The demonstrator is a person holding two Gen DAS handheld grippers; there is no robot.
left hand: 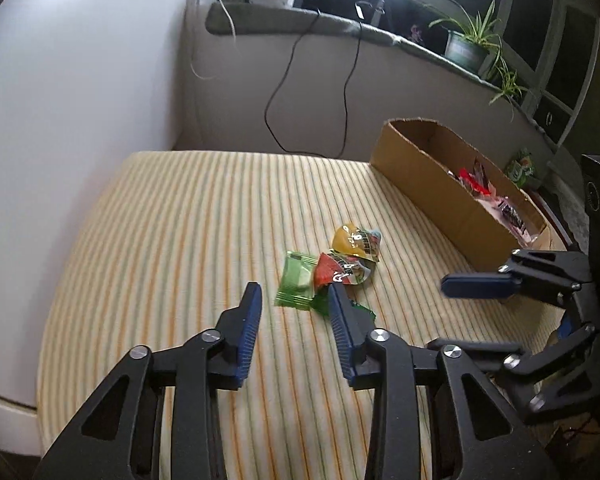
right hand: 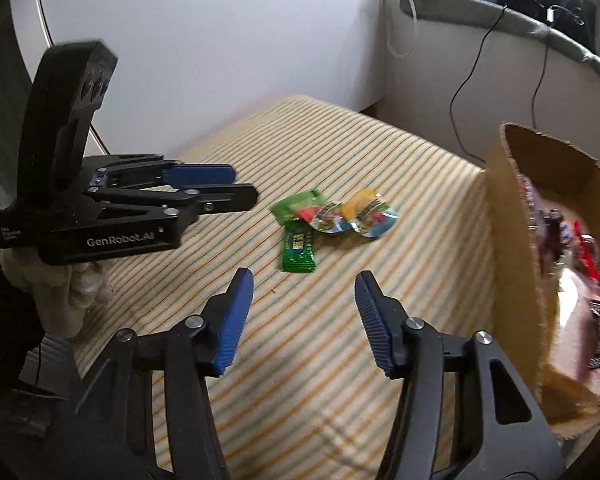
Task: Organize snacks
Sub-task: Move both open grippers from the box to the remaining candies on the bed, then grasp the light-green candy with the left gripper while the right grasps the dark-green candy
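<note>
Four snack packets are seen clustered on the striped mattress (left hand: 180,240), just beside the cardboard box (left hand: 428,200) in which other wrappers are already held: a pale green packet (left hand: 296,280), a dark green bar (right hand: 298,250), a red-capped jelly cup (right hand: 320,216) and a yellow jelly cup (left hand: 356,240). The left gripper (left hand: 294,308) and the right gripper (right hand: 304,296) are both held spread apart and empty, short of the cluster. Because the packets are overlapped and touching, two could be pinched at once or a slick jelly cup squeezed out sideways, away from the box.

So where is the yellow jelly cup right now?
The yellow jelly cup lies on the striped mat, touching the red jelly cup, between the green packets and the cardboard box.
</note>
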